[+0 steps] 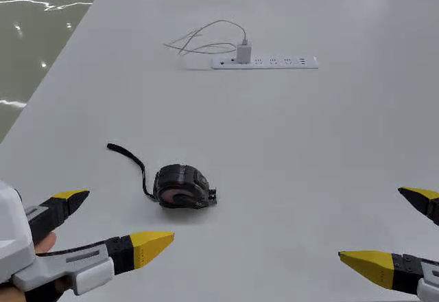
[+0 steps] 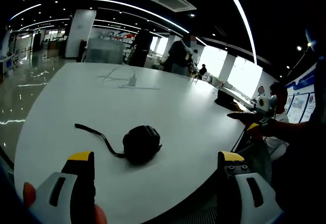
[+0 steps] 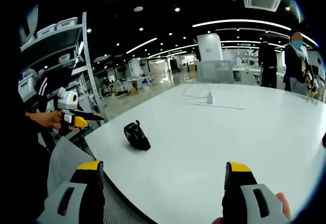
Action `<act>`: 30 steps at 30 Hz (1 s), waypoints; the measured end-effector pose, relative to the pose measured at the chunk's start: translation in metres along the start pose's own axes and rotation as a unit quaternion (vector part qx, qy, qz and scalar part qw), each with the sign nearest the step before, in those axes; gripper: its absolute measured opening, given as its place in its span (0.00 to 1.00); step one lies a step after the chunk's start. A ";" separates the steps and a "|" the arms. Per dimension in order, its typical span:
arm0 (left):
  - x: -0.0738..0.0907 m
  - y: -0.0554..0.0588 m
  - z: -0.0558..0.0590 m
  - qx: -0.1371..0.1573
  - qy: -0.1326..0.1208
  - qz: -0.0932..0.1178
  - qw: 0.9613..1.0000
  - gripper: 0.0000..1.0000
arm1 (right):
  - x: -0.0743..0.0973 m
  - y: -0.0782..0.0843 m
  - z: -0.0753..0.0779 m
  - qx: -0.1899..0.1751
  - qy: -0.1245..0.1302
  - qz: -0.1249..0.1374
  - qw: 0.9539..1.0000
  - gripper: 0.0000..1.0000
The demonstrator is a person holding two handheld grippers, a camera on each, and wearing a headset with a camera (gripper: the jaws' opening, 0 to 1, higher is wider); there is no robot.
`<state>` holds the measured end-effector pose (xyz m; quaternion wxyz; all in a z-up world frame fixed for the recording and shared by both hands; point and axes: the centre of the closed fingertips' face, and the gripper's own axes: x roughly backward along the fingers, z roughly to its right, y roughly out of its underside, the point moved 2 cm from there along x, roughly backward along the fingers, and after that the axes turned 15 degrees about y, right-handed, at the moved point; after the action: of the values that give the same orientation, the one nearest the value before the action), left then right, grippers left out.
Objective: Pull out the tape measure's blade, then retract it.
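A black tape measure (image 1: pixel 182 187) lies on the white table (image 1: pixel 274 130), its black wrist strap (image 1: pixel 130 159) trailing to the left; no blade is drawn out. It also lies ahead of the jaws in the left gripper view, tape measure (image 2: pixel 142 143), and left of centre in the right gripper view, tape measure (image 3: pixel 136 135). My left gripper (image 1: pixel 116 223) hovers open at the near left, just in front of the tape measure. My right gripper (image 1: pixel 405 230) is open at the near right, well away from it. Neither holds anything.
A white power strip (image 1: pixel 266 62) with a plugged-in charger (image 1: pixel 243 52) and a loose white cable (image 1: pixel 202 40) lies at the far middle of the table. The table's left edge runs diagonally, with glossy floor beyond. People stand beyond the far end.
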<state>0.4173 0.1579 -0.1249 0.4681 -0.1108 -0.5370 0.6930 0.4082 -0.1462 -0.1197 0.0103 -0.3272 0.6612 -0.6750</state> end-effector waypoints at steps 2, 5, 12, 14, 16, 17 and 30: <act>0.000 -0.001 0.000 -0.001 0.000 0.001 1.000 0.99 | 0.000 -0.001 0.001 0.004 0.002 0.004 1.000 0.98; 0.000 -0.002 0.001 0.003 0.004 0.004 1.000 0.99 | 0.001 -0.002 0.000 0.003 0.000 0.005 1.000 0.97; -0.003 -0.002 0.003 0.001 0.007 0.007 1.000 0.99 | -0.001 -0.003 0.000 0.004 -0.001 0.011 1.000 0.97; -0.004 -0.003 0.003 0.003 0.009 0.010 1.000 0.99 | -0.001 -0.005 -0.001 0.005 -0.002 0.013 1.000 0.97; -0.005 -0.003 0.002 -0.001 0.006 0.009 1.000 0.99 | -0.002 -0.005 -0.001 0.006 -0.002 0.014 1.000 0.97; -0.005 -0.004 0.001 -0.003 0.005 0.008 1.000 0.99 | -0.002 -0.006 -0.001 0.005 -0.003 0.015 1.000 0.96; -0.005 -0.001 -0.002 0.002 -0.006 0.005 1.000 0.99 | -0.002 -0.005 0.000 0.000 -0.005 0.014 1.000 0.95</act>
<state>0.4219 0.1559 -0.1266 0.4615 -0.1086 -0.5374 0.6975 0.4119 -0.1450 -0.1166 0.0227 -0.3212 0.6657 -0.6732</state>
